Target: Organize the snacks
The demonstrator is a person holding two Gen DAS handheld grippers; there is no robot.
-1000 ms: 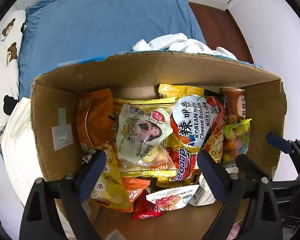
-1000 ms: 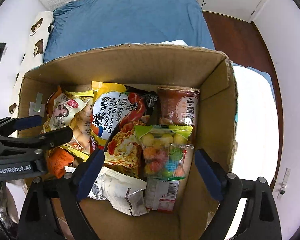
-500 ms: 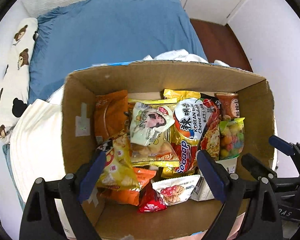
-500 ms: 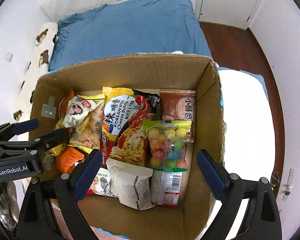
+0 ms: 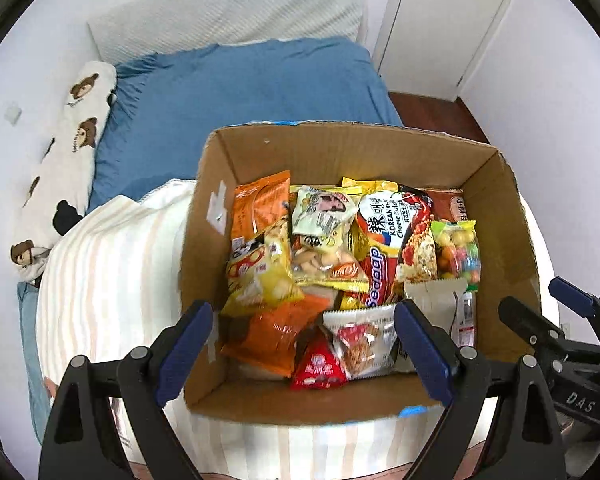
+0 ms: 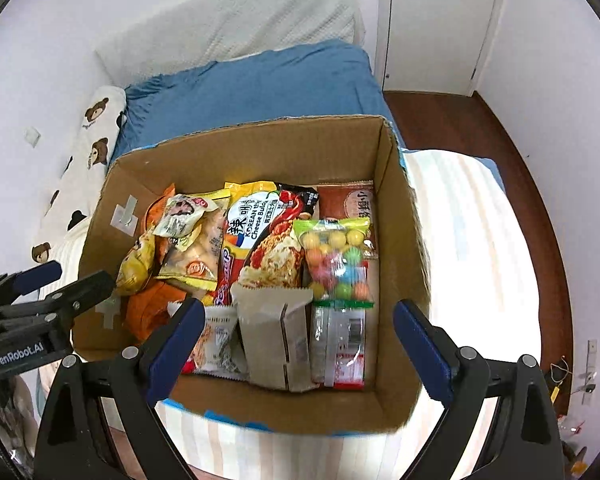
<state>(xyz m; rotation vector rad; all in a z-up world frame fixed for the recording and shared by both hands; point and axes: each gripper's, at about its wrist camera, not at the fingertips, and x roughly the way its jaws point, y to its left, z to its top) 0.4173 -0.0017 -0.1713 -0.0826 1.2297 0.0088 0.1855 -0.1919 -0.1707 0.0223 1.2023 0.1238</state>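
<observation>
The left gripper (image 5: 302, 354) is held above the near edge of the open brown cardboard box (image 5: 340, 152), its blue-padded jaws spread wide with nothing between them. The right gripper (image 6: 298, 350) is held likewise over the near right part of the box, jaws released and empty; it is also seen at the right margin of the left wrist view.

The snacks are packed inside the box: an orange foil packet (image 5: 260, 204) at the far left, a yellow biscuit bag (image 5: 260, 268) beside it, a Korean cheese noodle pack (image 6: 260, 220) in the middle, a clear bag of coloured candy balls (image 6: 336, 260) to the right, and a grey paper pouch (image 6: 276, 332) near the front.

The box is set on a pale striped blanket (image 5: 112, 264) laid on a bed with a blue sheet (image 5: 240, 92). A bear-print pillow (image 5: 60, 160) lies along the left wall. A white door (image 6: 440, 20) and dark wooden floor (image 6: 460, 128) are seen beyond.
</observation>
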